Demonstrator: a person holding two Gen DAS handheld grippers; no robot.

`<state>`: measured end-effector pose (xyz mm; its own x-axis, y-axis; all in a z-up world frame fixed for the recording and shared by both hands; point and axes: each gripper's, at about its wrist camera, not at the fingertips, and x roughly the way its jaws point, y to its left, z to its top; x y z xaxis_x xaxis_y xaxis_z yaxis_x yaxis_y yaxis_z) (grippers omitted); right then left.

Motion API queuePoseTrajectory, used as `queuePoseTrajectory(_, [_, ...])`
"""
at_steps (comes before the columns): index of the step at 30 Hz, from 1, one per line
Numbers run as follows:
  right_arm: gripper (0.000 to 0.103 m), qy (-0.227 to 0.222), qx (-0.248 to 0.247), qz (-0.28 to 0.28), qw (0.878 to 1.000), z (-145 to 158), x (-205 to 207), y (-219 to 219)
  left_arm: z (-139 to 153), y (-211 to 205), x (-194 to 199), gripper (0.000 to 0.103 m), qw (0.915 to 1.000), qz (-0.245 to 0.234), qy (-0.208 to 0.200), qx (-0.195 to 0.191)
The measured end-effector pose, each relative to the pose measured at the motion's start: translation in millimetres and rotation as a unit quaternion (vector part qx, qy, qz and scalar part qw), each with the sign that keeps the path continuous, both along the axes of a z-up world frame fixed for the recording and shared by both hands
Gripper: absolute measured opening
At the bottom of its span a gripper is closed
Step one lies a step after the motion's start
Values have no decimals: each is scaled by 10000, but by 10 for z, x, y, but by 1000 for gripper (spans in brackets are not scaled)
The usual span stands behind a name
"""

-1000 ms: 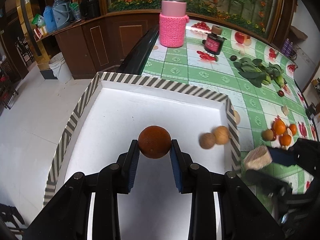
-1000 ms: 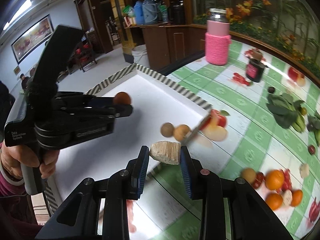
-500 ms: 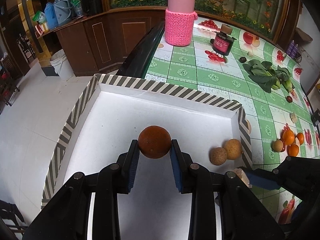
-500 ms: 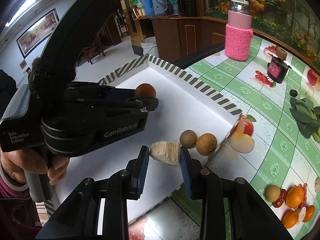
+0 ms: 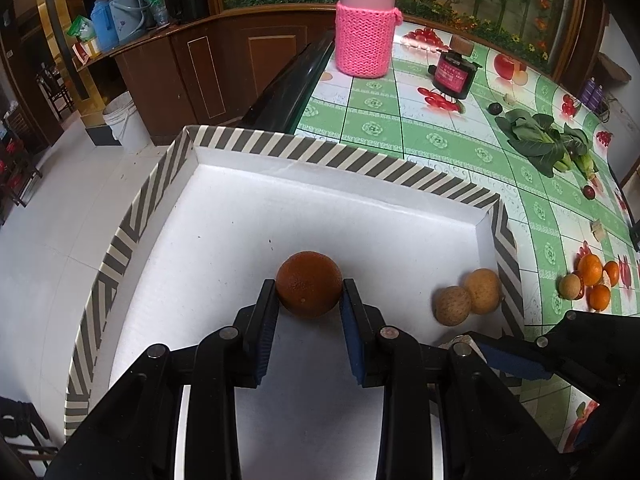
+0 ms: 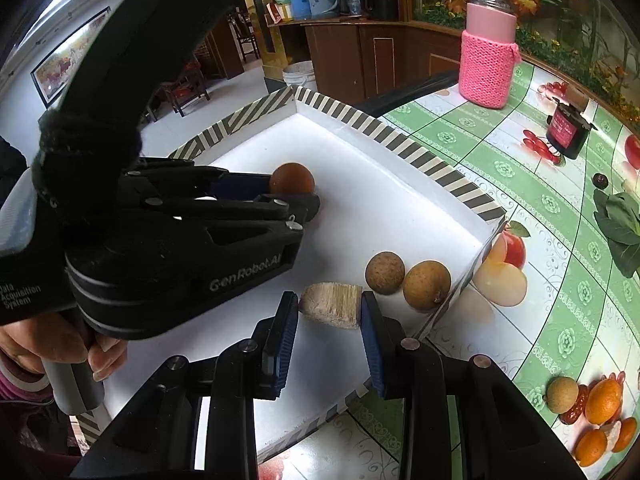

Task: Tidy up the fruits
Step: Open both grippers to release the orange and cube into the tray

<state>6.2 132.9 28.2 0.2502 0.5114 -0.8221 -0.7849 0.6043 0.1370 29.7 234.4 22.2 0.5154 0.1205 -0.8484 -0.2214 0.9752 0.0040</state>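
My left gripper (image 5: 309,296) is shut on a dark orange round fruit (image 5: 309,289) and holds it low over the white floor of the striped-rim tray (image 5: 344,158). It also shows in the right wrist view (image 6: 291,179). My right gripper (image 6: 330,306) is shut on a pale fibrous fruit chunk (image 6: 331,305), held over the tray's near right part. Two tan round fruits (image 6: 386,272) (image 6: 426,285) lie together in the tray's right corner, just beyond the chunk; they also show in the left wrist view (image 5: 453,305) (image 5: 483,290).
The tray (image 6: 400,142) sits at the edge of a green-checked tablecloth (image 5: 384,124). On the cloth stand a pink knitted jar (image 5: 364,24) and a dark jar (image 5: 454,74), with leafy greens (image 5: 540,140) and small oranges (image 5: 592,276) beside a tan fruit (image 6: 562,394).
My right gripper has carried the chunk left from over the tablecloth to over the tray, close to the two tan fruits. My left gripper has lowered the orange fruit toward the tray floor.
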Motion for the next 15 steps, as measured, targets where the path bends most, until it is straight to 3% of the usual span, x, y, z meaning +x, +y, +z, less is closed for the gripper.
queuePoseTrajectory(8, [33, 42, 132, -45, 9999, 30, -13, -39, -5, -1, -12, 29, 10000, 39, -15, 51])
queuePoseTrajectory(11, [39, 17, 218, -69, 9997, 79, -25, -82, -4, 8, -14, 30, 10000, 85, -15, 38])
queuePoseTrajectory(13, [45, 43, 314, -116, 9994, 119, -31, -127, -1, 16, -18, 38, 9999, 123, 4, 48])
queuePoseTrajectory(15, [45, 47, 359, -140, 9992, 152, -51, -175, 16, 24, -39, 61, 9999, 163, -26, 47])
